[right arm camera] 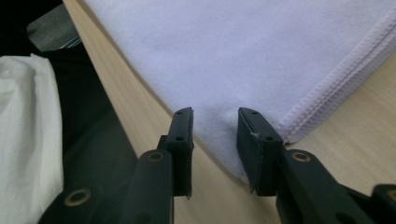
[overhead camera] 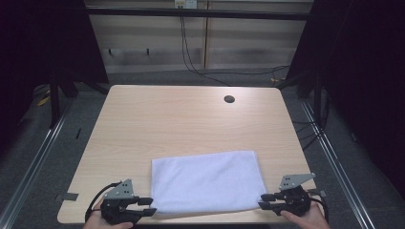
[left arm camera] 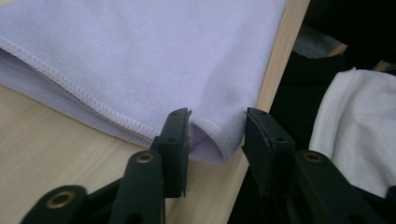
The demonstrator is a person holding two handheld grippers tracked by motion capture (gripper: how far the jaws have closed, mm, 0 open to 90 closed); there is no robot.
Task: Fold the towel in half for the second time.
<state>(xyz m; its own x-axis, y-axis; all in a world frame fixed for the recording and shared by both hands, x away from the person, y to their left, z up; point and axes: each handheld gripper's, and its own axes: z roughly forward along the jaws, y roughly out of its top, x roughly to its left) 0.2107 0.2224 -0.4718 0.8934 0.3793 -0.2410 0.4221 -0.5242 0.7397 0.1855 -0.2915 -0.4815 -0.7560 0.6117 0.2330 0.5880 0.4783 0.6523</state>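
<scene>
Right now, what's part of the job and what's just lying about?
In play:
- folded white towel
- left gripper, open, straddling its near left corner
- right gripper, open, straddling its near right corner

Lying about:
- table's cable hole
- cables on the floor behind

plain pale lilac towel (overhead camera: pixel 206 180), light wood-grain table (overhead camera: pixel 191 119), black grippers with grey plates, dark grey floor (overhead camera: pixel 33 157).

A light wooden table (overhead camera: pixel 157 119) with rounded corners carries a folded white towel (overhead camera: pixel 205 181), which lies flat near the table's front edge, slightly right of centre. A round dark cable hole (overhead camera: pixel 229 99) sits well beyond the towel, near the far edge.
</scene>
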